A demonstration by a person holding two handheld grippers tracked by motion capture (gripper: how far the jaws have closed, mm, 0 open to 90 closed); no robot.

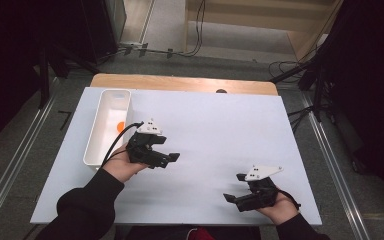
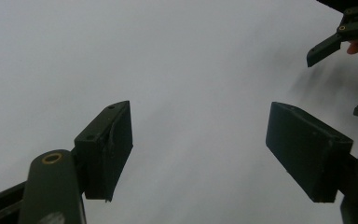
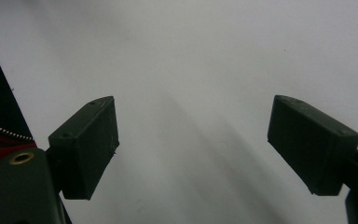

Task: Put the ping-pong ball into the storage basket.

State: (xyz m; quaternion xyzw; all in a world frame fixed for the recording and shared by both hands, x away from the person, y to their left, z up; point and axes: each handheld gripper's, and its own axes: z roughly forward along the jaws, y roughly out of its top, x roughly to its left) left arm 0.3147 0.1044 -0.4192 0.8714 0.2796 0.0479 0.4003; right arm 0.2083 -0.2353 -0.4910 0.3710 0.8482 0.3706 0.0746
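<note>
Table (image 1: 205, 130) w/ white top: left hand-held gripper (image 1: 172, 157) low near its left-centre, jaws spread wide, nothing betw. them, just beside a long white bin (image 1: 96, 135) w/ a small orange item (image 1: 120, 126) inside; right hand-held gripper (image 1: 234, 187) near front right edge, jaws likewise wide, empty.

A bin (image 1: 111, 120) sits on the table's (image 1: 215, 130) left, holding a ball (image 1: 121, 125).

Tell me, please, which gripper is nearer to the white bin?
Left. The left gripper sits just beside the white bin at its near end, while the right gripper is far across the table toward the near right corner.
</note>
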